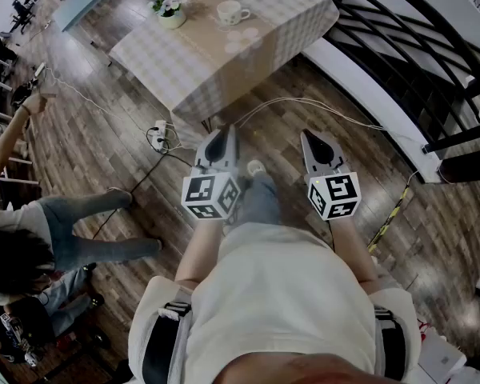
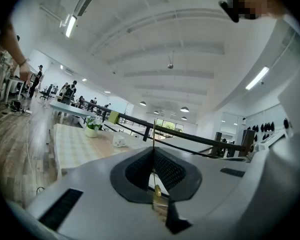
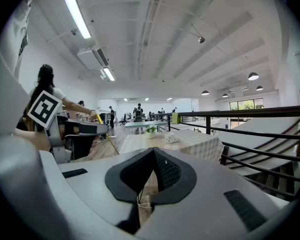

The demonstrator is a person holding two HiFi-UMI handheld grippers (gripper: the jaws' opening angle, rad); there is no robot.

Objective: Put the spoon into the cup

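A white cup (image 1: 233, 12) stands on a table (image 1: 296, 6) with a checked cloth, far ahead of both grippers. I cannot make out a spoon in any view. My left gripper (image 1: 225, 131) and right gripper (image 1: 308, 135) are held side by side over the wooden floor, short of the table, both shut and empty. In the left gripper view the shut jaws (image 2: 153, 150) point toward the table, with the cup (image 2: 119, 141) left of them. In the right gripper view the jaws (image 3: 153, 151) meet at their tips, and the cup (image 3: 170, 138) is just right of them.
A potted plant (image 1: 170, 8) stands on the table left of the cup. Cables and a power strip (image 1: 162, 137) lie on the floor by the table's near corner. A black railing (image 1: 400, 62) runs along the right. A person (image 1: 32, 238) sits at the left.
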